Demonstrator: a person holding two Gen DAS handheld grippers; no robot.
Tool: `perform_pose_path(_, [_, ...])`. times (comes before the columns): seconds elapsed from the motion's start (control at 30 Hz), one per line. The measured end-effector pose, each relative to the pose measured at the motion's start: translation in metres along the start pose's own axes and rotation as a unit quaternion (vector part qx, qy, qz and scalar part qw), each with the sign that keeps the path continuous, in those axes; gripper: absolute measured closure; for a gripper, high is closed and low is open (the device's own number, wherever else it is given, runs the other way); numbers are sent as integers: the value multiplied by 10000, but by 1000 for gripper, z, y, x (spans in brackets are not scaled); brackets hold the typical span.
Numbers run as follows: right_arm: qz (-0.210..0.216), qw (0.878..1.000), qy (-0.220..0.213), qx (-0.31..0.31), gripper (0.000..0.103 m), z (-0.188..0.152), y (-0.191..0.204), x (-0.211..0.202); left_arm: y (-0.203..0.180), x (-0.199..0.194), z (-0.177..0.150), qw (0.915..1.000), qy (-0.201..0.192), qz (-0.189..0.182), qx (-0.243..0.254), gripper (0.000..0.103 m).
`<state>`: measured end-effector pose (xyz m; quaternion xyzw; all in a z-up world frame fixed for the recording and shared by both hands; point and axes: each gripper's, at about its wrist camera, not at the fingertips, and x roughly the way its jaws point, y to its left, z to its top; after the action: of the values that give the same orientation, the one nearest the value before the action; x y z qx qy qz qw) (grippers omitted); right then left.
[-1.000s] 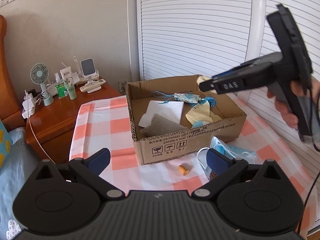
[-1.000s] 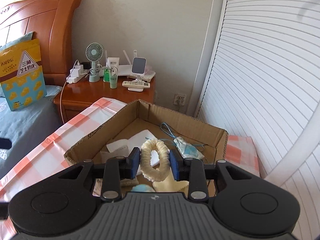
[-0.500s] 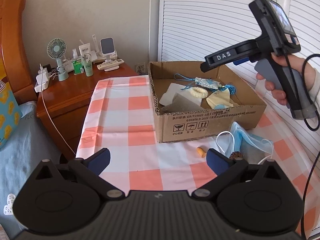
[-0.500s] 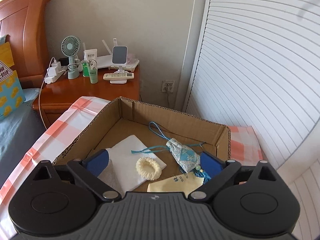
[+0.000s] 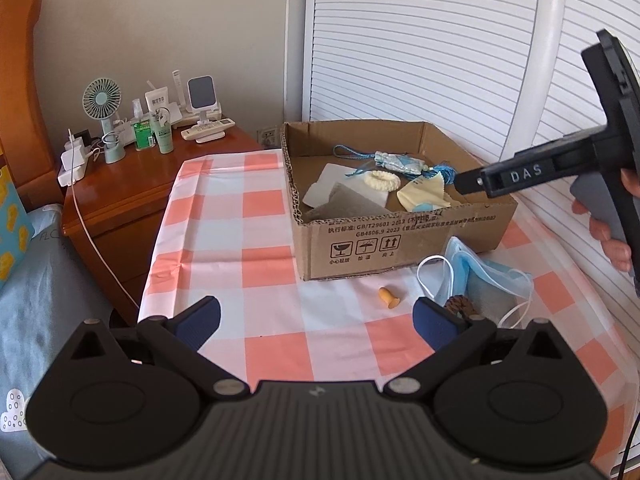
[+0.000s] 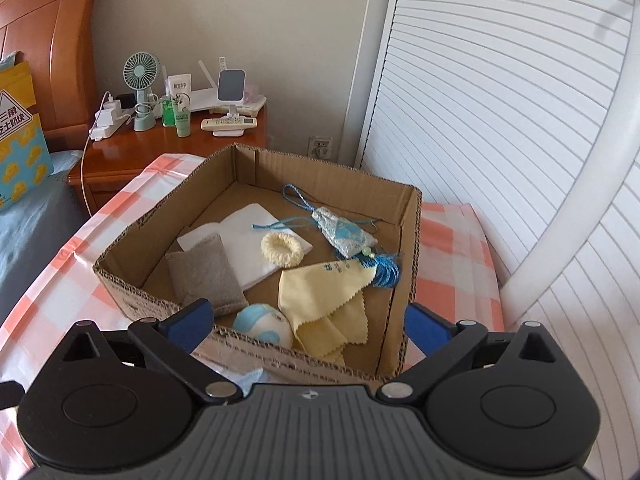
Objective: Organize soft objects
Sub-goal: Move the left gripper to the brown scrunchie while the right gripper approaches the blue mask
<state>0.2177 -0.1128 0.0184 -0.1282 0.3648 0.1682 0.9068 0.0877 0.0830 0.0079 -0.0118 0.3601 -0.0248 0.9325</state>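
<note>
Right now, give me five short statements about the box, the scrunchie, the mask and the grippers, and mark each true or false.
1. The cream scrunchie lies inside the box. True.
2. The right gripper is shut on the scrunchie. False: its jaws have just been opening and stand wide, with nothing between them.
3. The blue mask lies on the cloth outside the box. True.
4. The orange earplug is in the box. False: it lies on the cloth in front of the box.
5. The left gripper holds the mask. False: it is open and empty.
</note>
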Motion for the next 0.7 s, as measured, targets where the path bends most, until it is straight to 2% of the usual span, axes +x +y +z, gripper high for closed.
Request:
perform_pose_path(0.3, [109,9988,261,392,0,-45,-8,-12,-6,-1,-4,10000,36,-58,60,1])
perform_pose_path(0.7, [176,9980,409,445,0,-90,-5,-14,-20,7,-8,9995,189,-153,216,1])
